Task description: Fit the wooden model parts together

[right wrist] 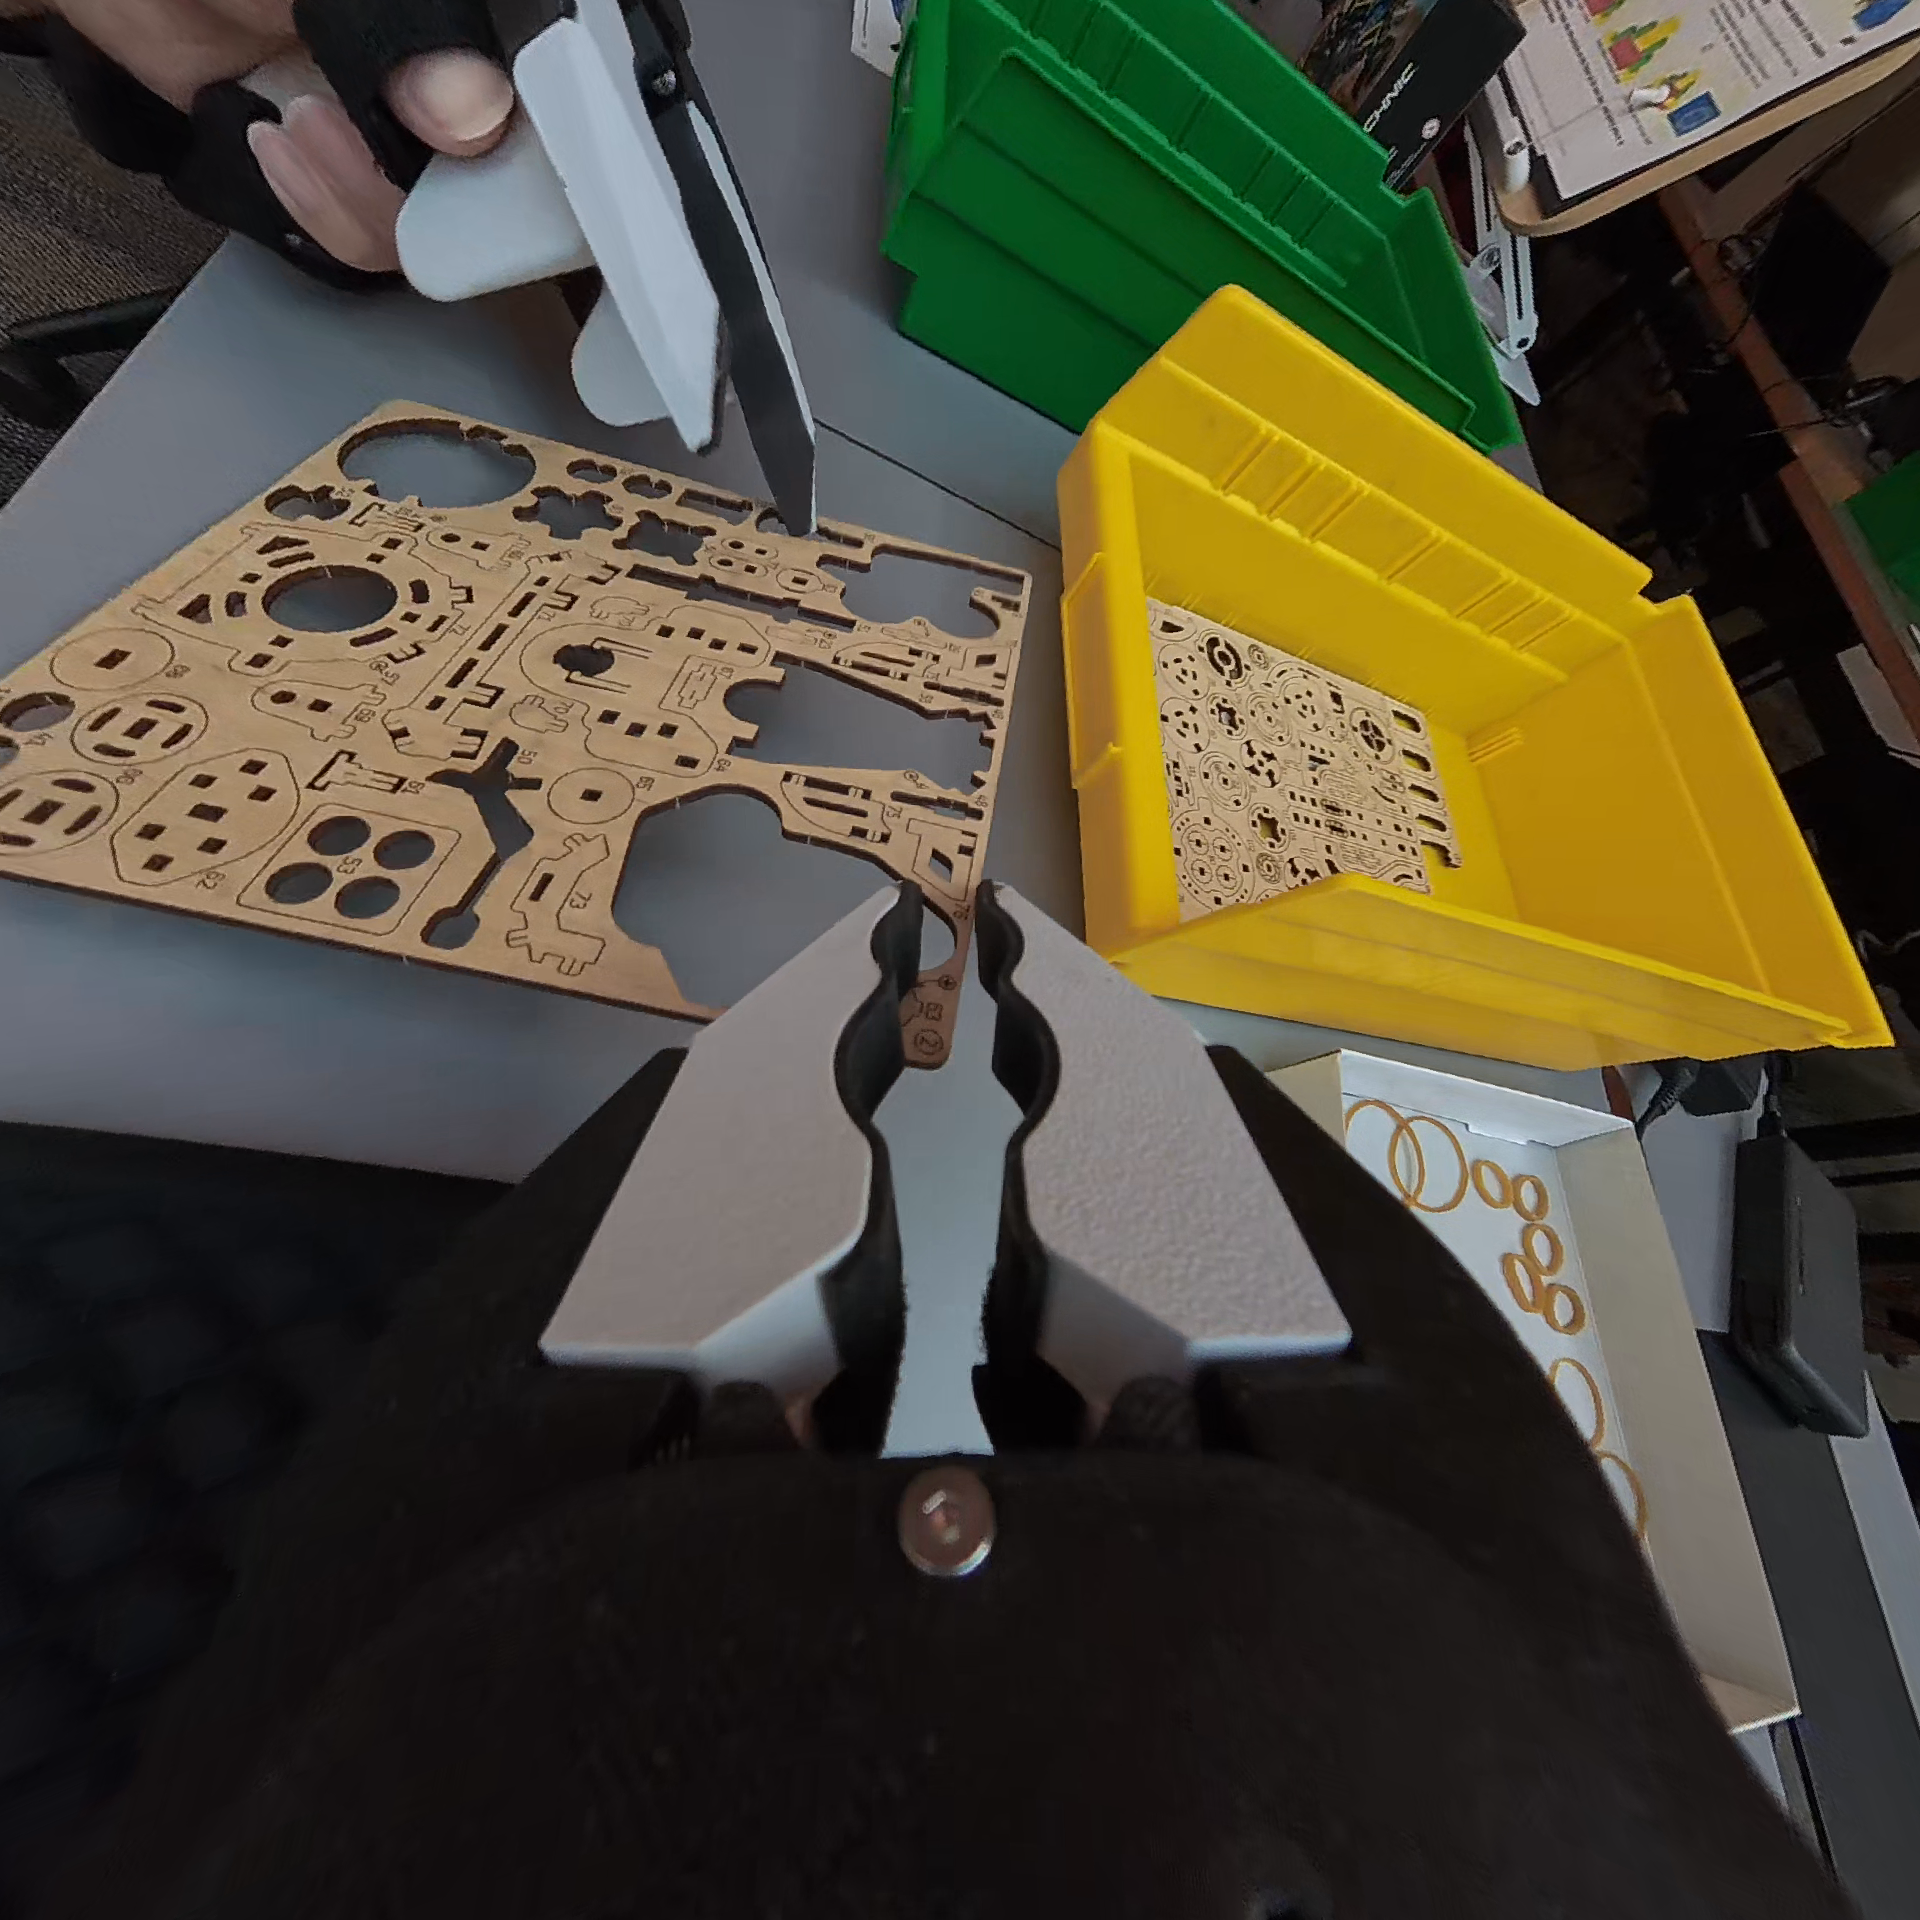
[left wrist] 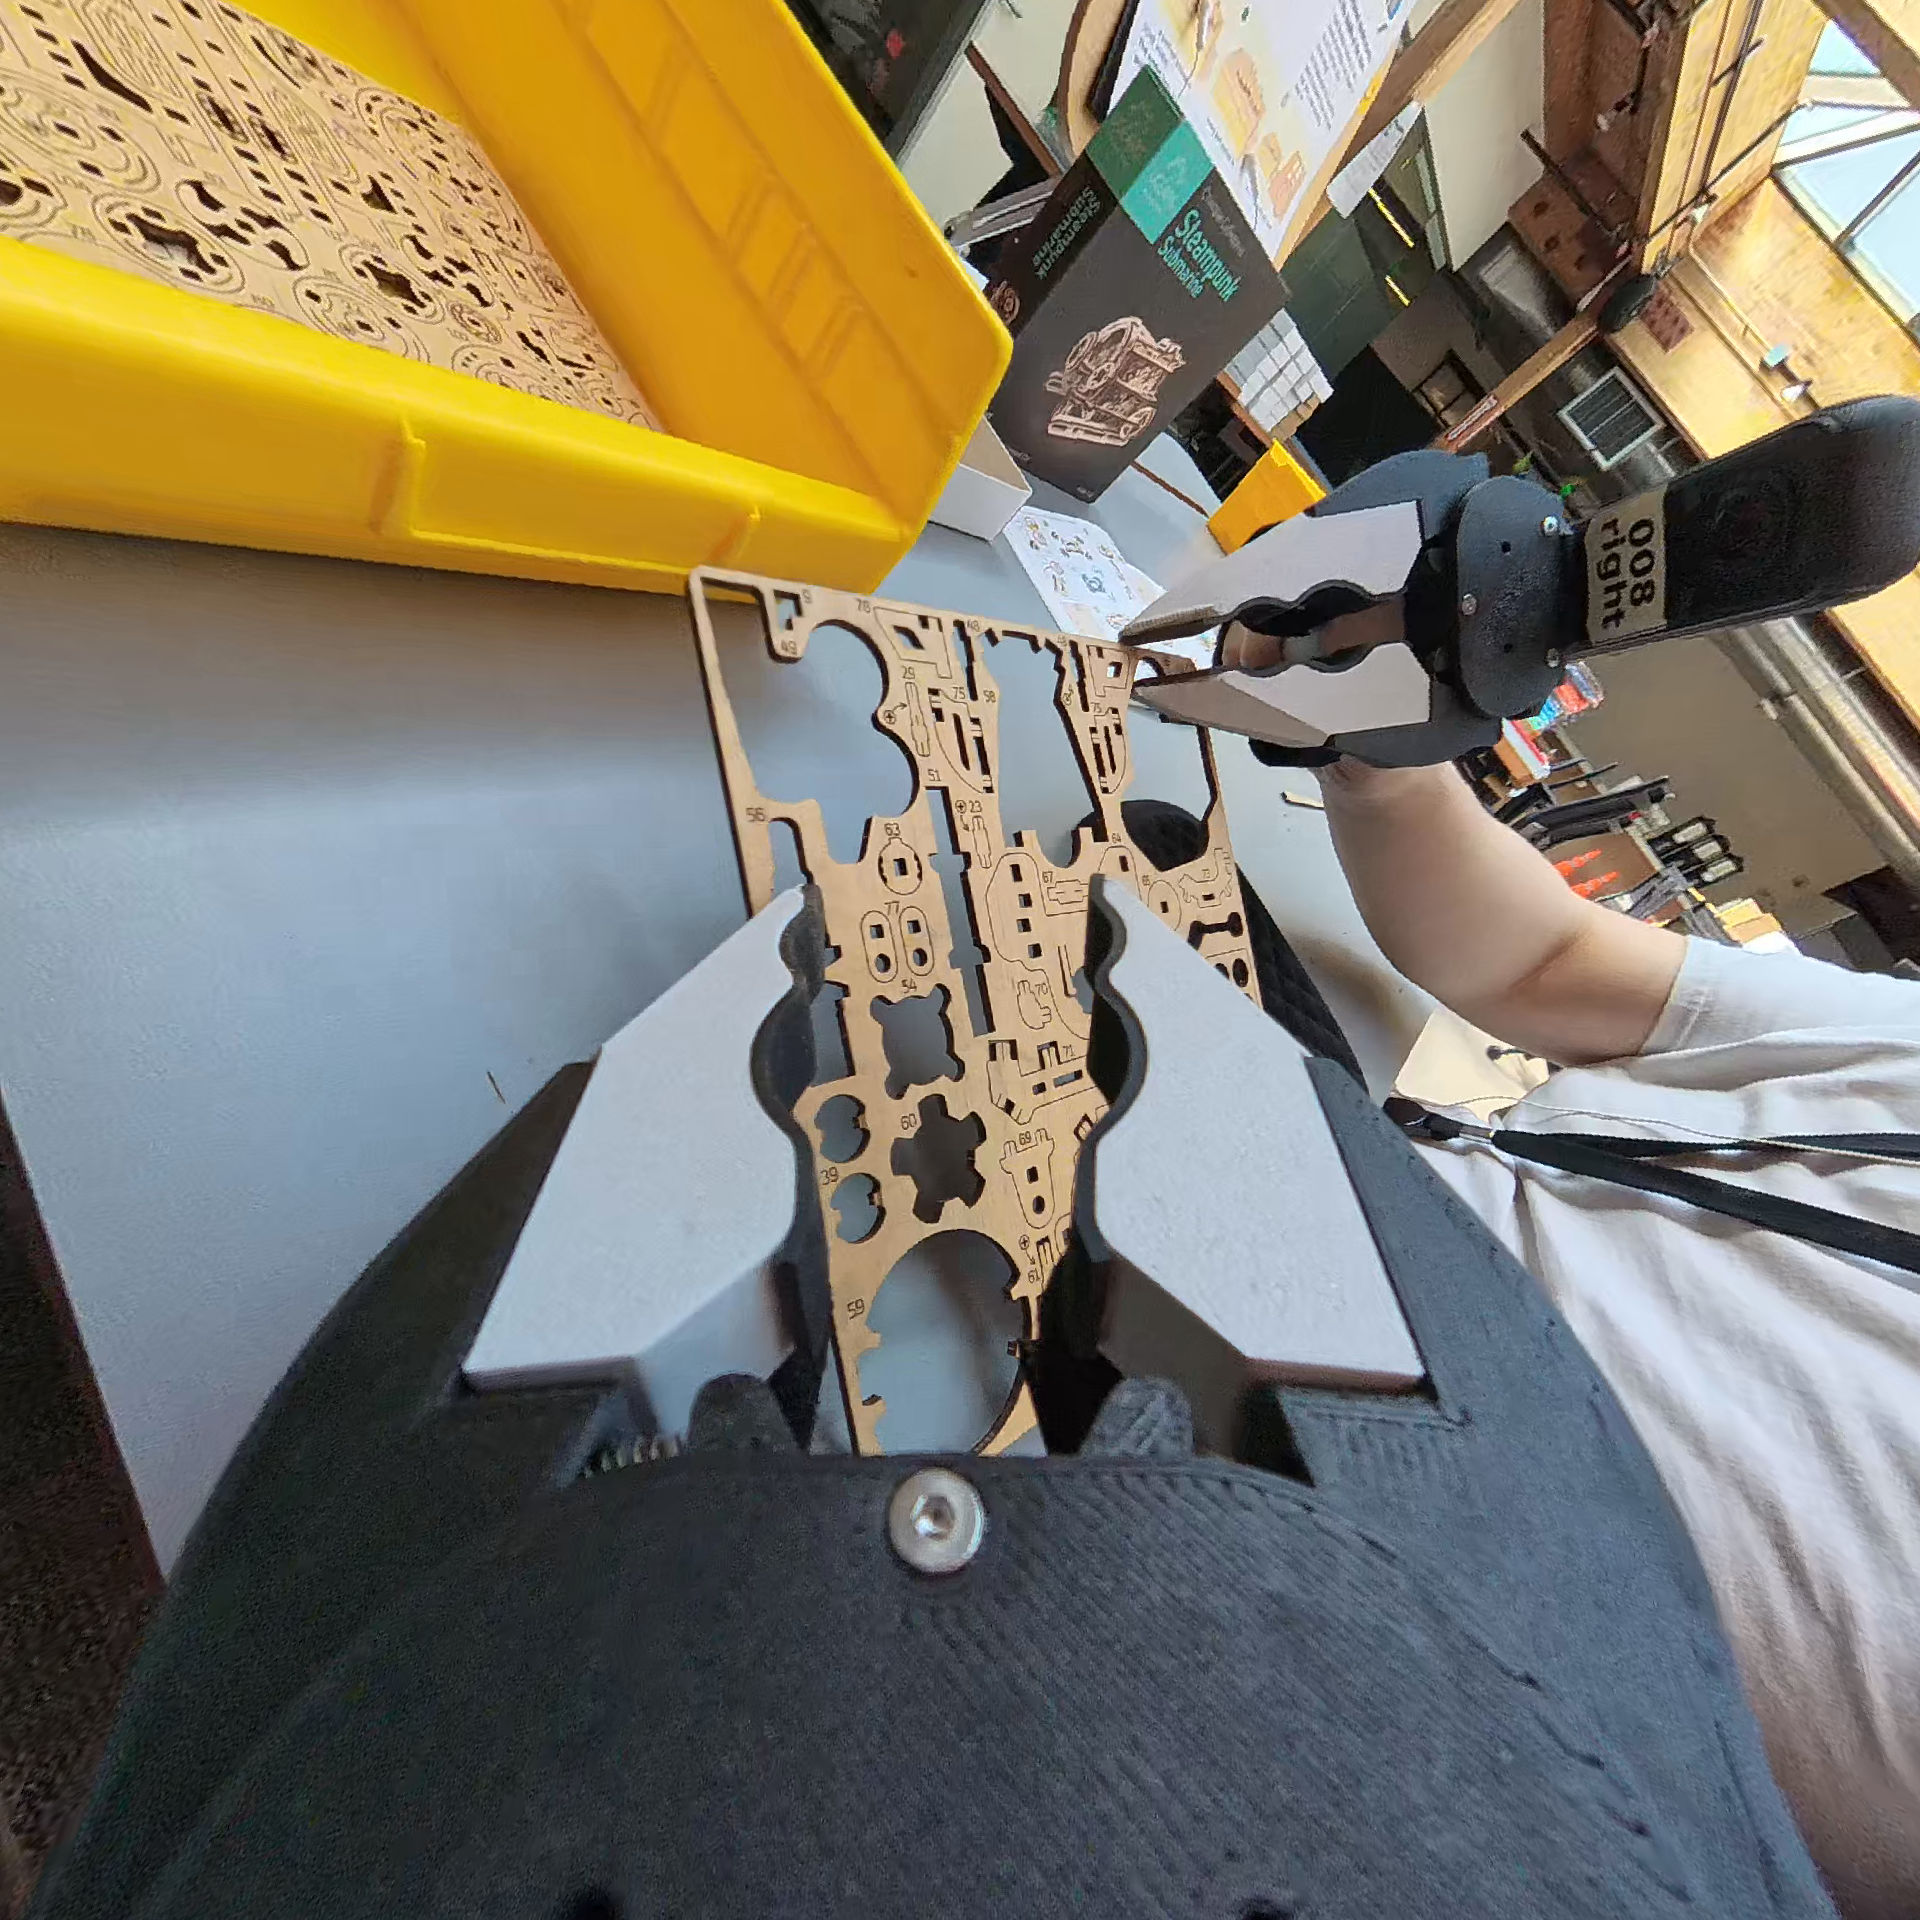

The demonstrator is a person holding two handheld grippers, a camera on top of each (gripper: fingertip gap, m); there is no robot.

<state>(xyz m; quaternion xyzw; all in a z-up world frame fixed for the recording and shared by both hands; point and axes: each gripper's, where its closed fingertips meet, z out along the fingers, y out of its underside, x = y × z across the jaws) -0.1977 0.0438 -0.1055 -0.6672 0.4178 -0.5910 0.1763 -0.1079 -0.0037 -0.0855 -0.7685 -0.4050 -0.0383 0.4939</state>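
Observation:
A laser-cut wooden parts sheet [left wrist: 1039,1039] lies flat on the grey table and also shows in the right wrist view [right wrist: 665,748]. Several shapes are cut out of it. My left gripper [left wrist: 951,899] is open above the sheet. From the right wrist view [right wrist: 753,483] one of its fingertips [right wrist: 800,520] touches the sheet's far edge. My right gripper [right wrist: 943,896] is at the sheet's near corner, shut on a small narrow wooden part [right wrist: 933,1023]. That part still sits at the sheet's corner. The right gripper also shows in the left wrist view [left wrist: 1138,660].
A yellow bin [right wrist: 1558,997] holding another parts sheet [right wrist: 1299,758] stands next to the sheet. Green bins [right wrist: 1143,208] stand behind it. A white tray [right wrist: 1455,1091] with rubber bands [right wrist: 1538,1278] lies at the right. A dark kit box [left wrist: 1132,312] stands beyond the bin. The left gripper's tips are roughly 11 cm from the right gripper's.

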